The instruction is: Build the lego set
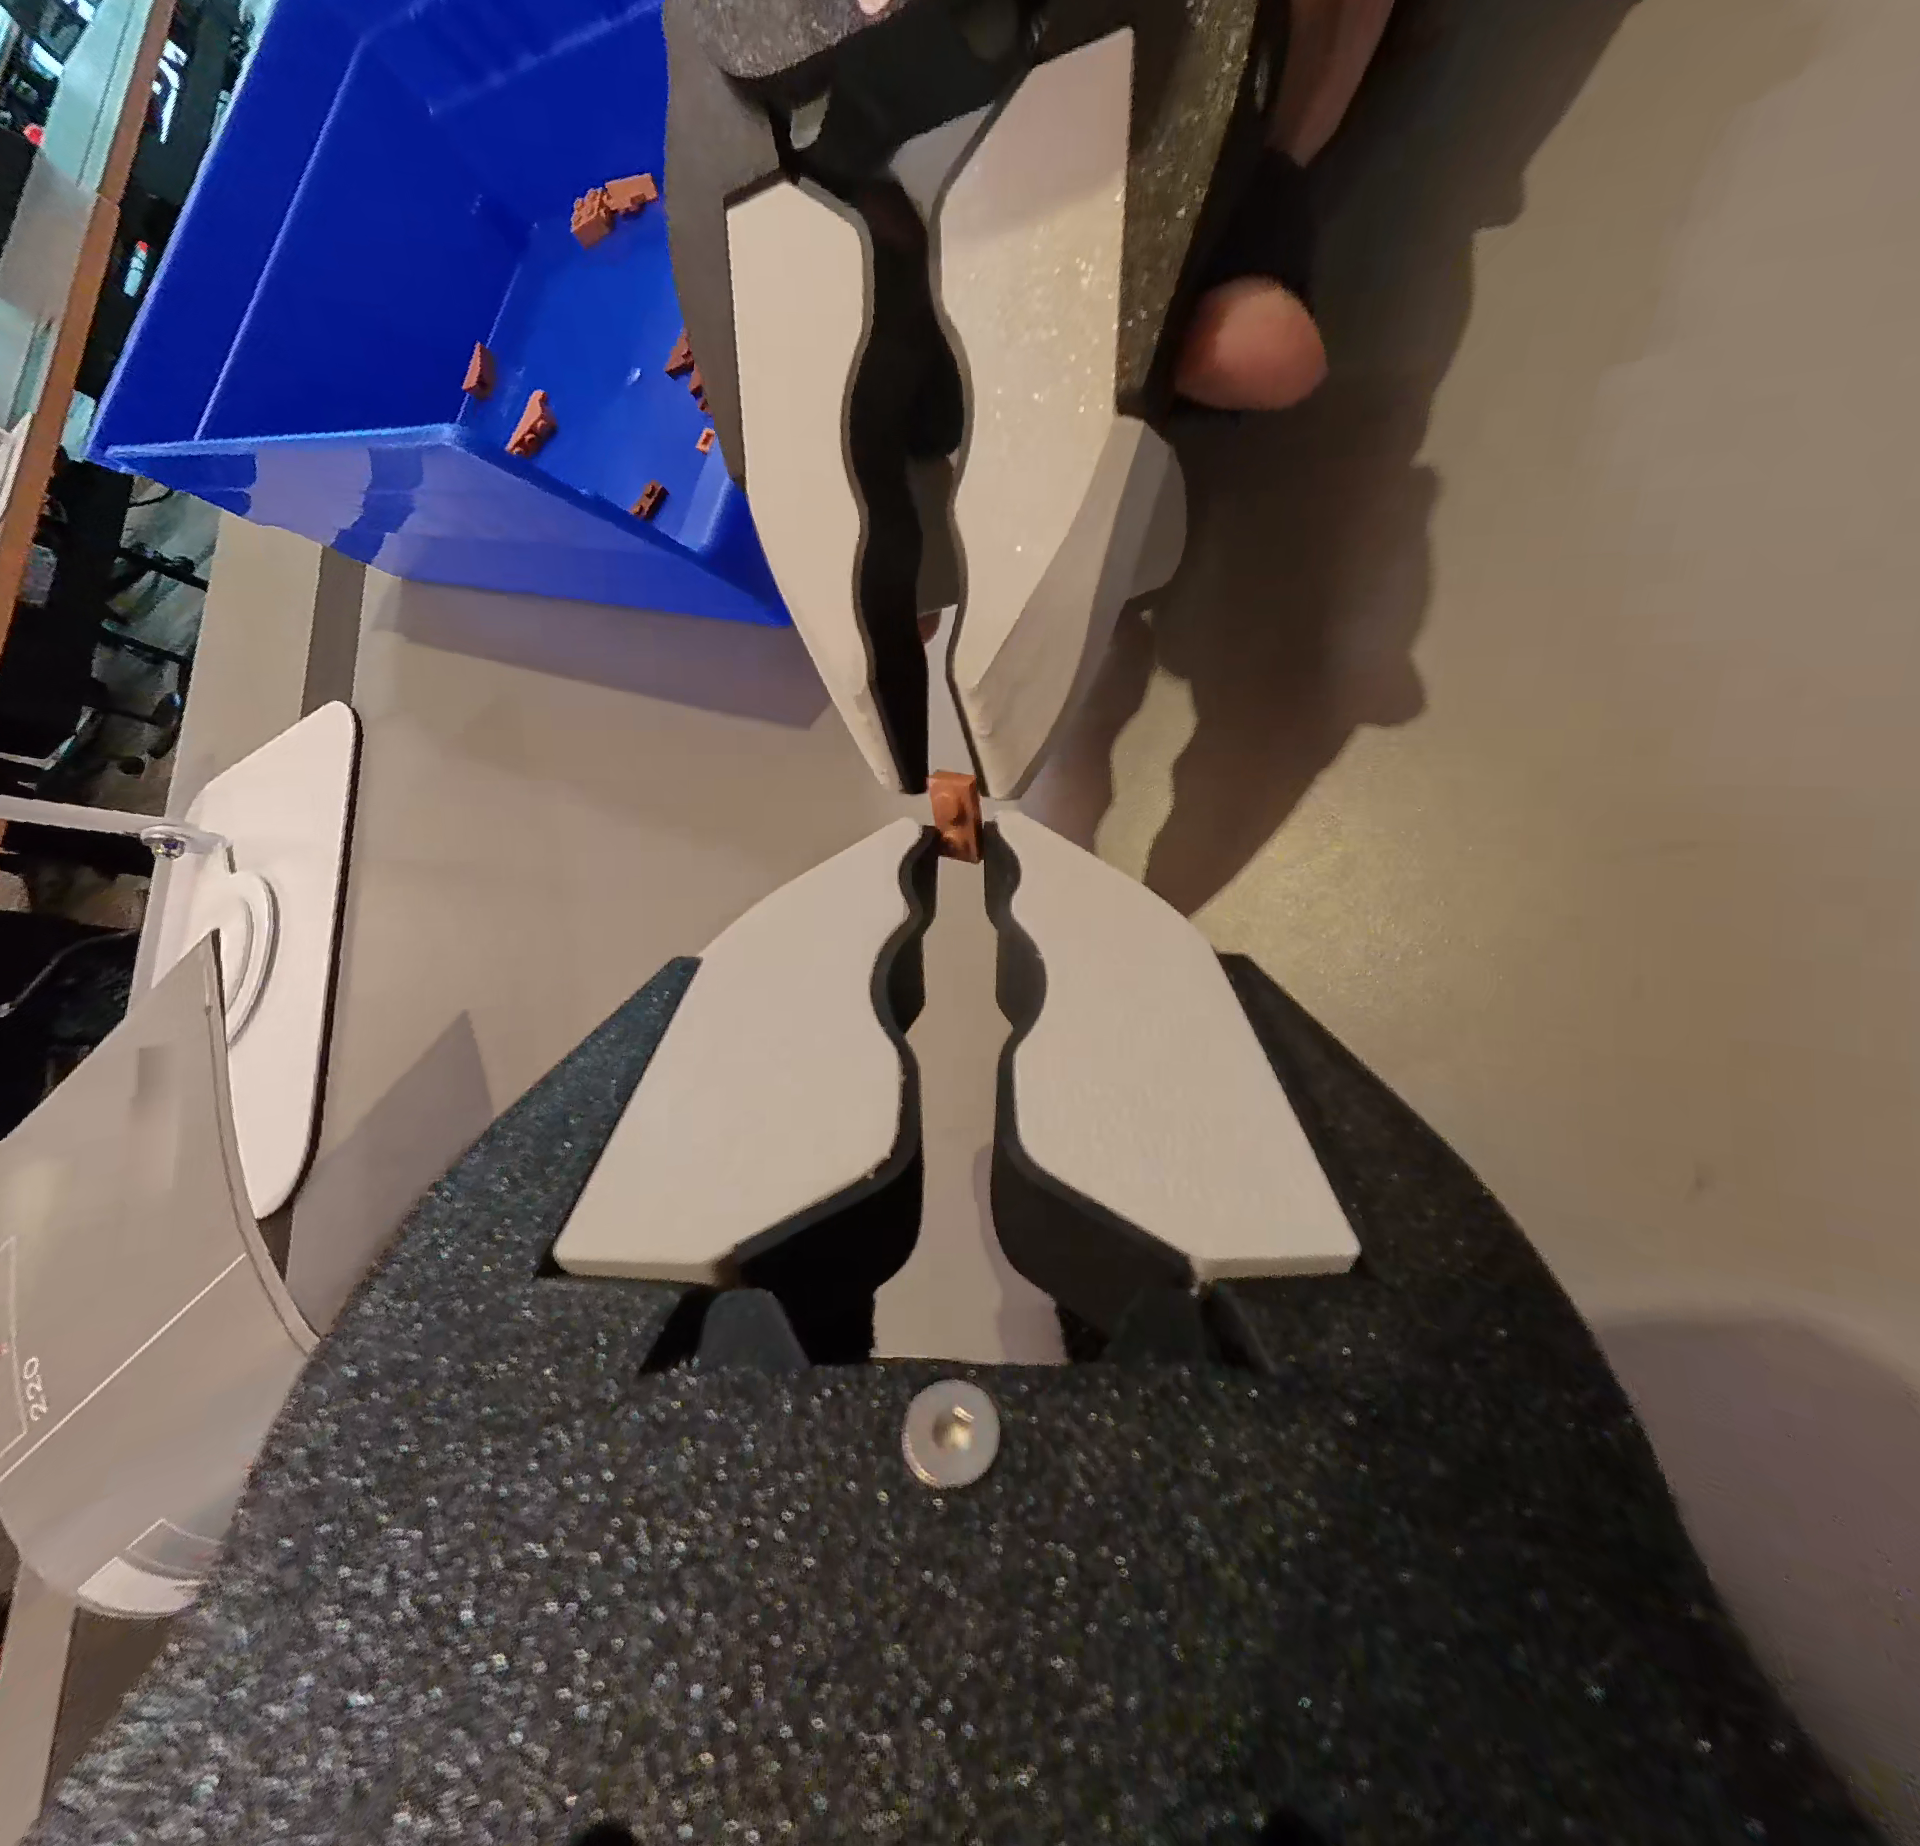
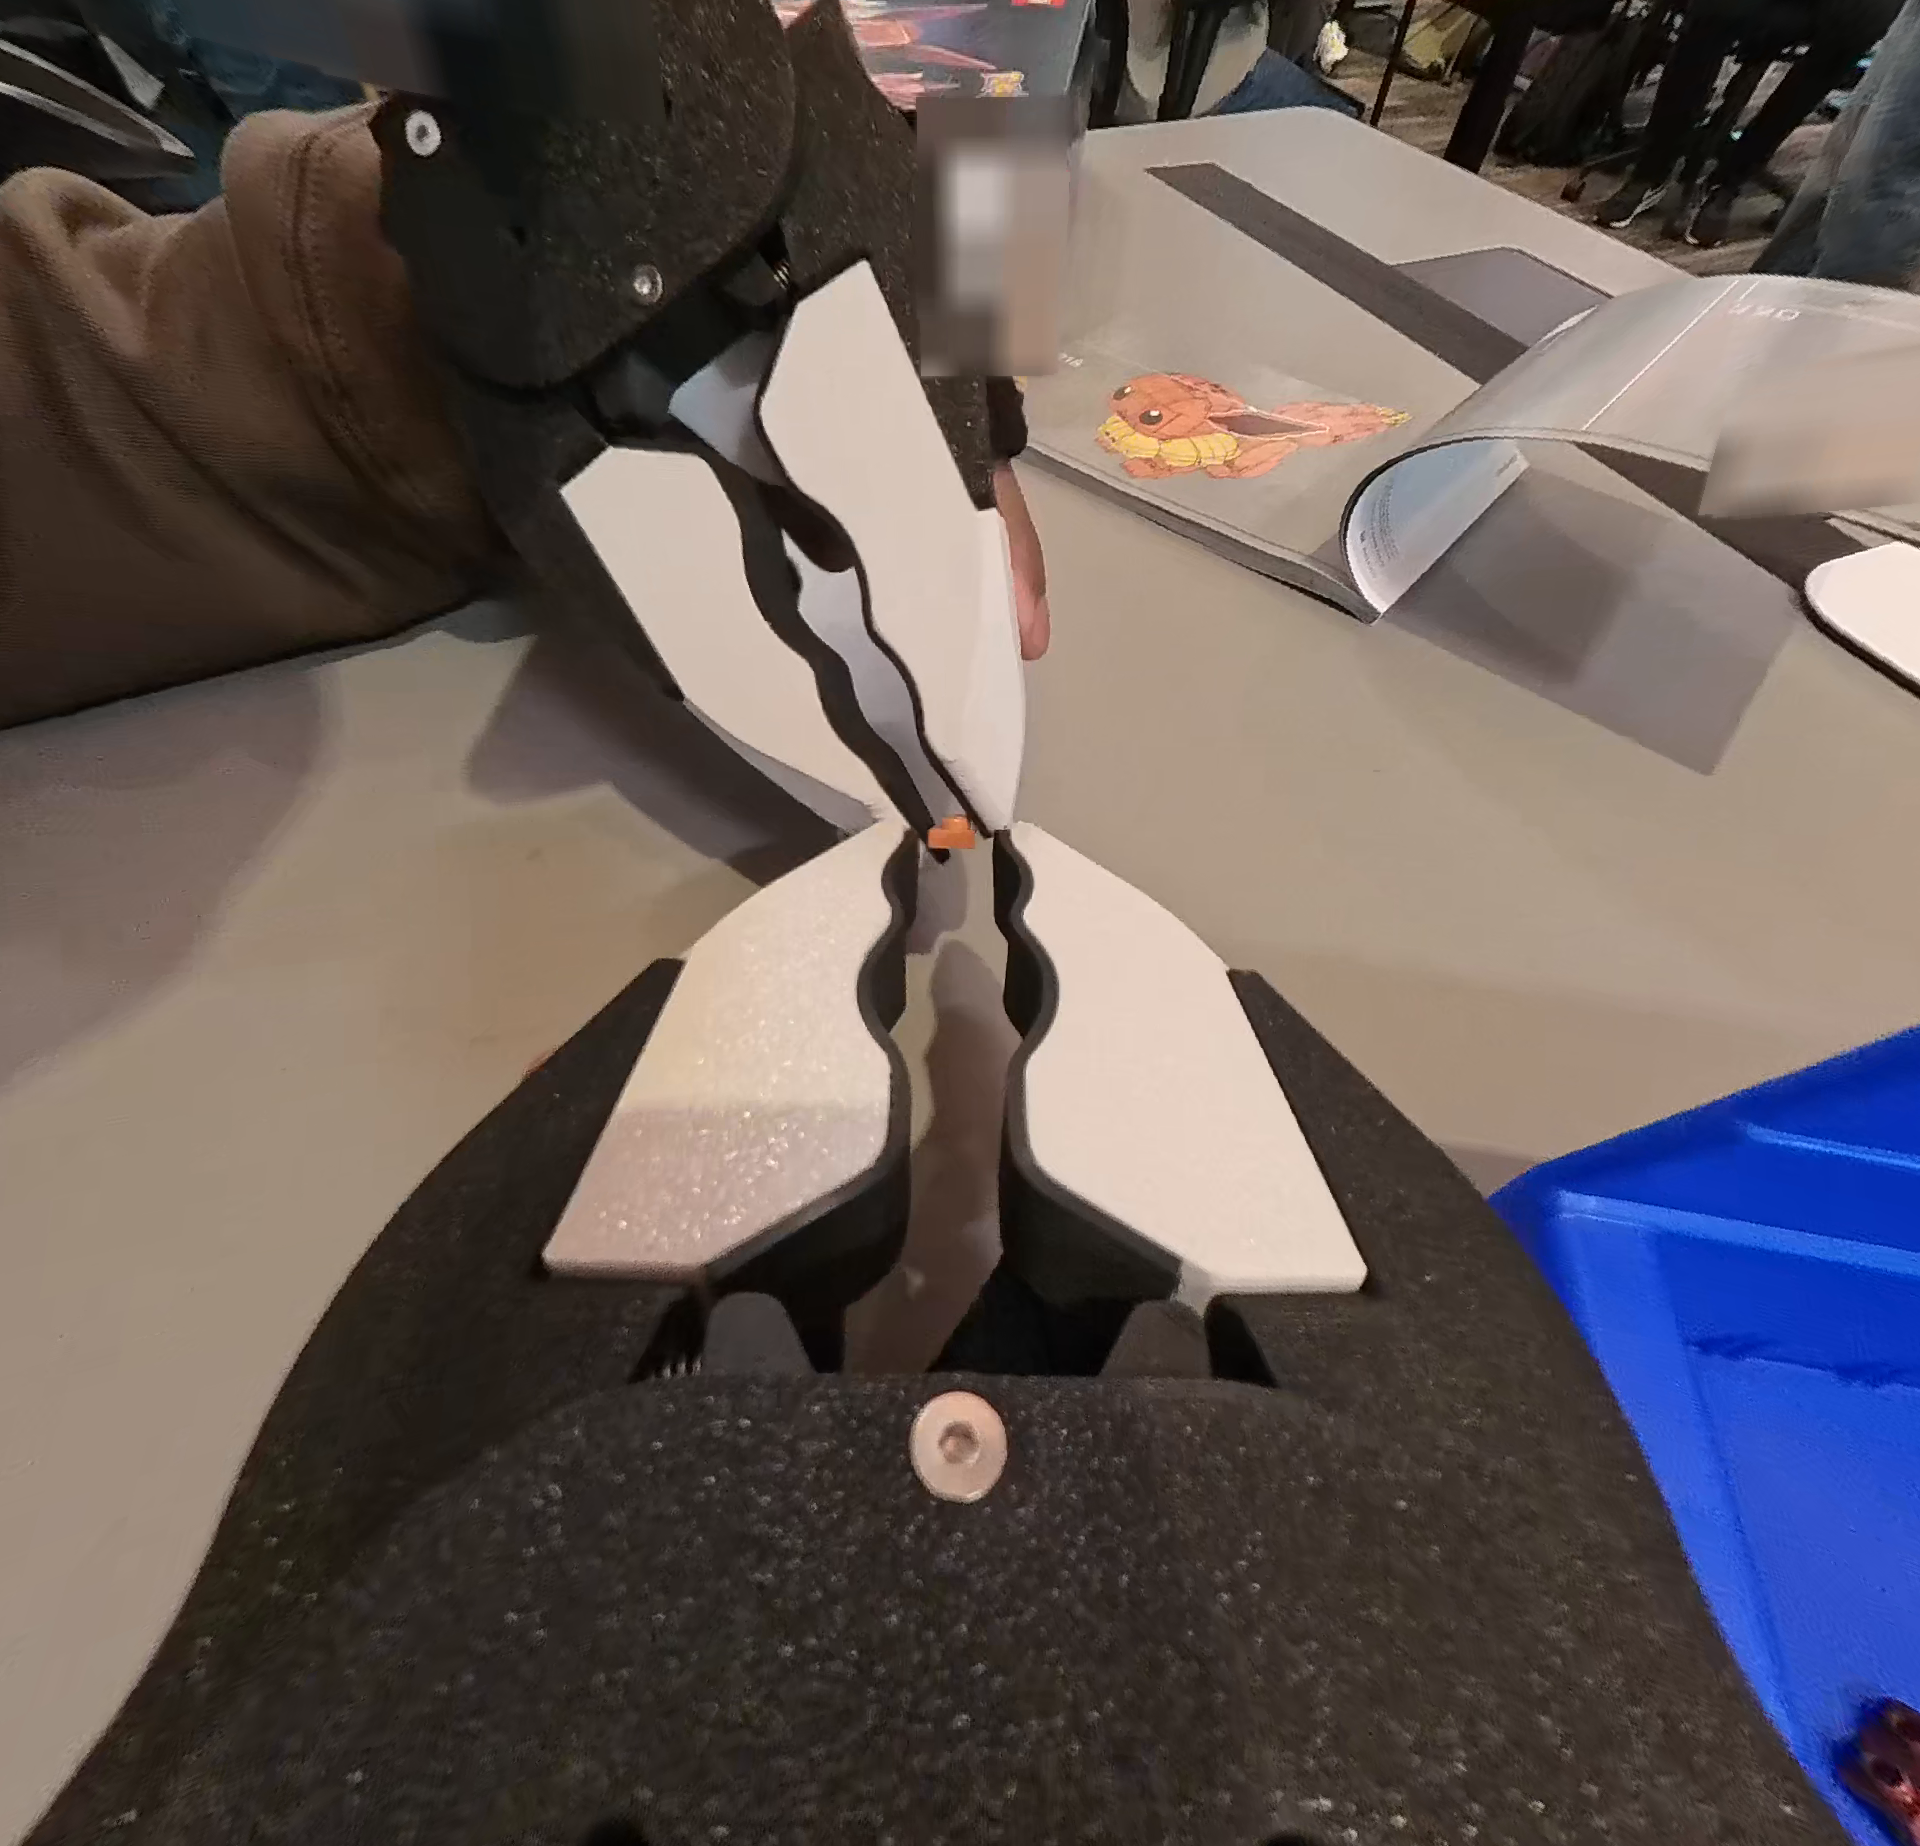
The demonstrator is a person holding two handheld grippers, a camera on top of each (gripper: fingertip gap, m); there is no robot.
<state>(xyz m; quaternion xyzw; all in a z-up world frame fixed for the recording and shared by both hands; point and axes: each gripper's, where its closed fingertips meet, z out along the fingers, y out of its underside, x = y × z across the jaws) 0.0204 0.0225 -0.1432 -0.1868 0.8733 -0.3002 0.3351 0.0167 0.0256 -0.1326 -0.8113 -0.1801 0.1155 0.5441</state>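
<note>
A small brown brick hangs above the grey table between my two grippers, which meet tip to tip. In the left wrist view my left gripper comes from below and is shut on the brick's near end, both pads against it. My right gripper comes down from above, its tips around the brick's far end. In the right wrist view the brick looks orange and sits in the tips of the left gripper. My right gripper stands around it, and I see a slit between its pads and the brick.
A blue bin with several loose brown bricks stands at the back left; it also shows in the right wrist view. An open booklet, a white pad and a brown sleeve lie on the table.
</note>
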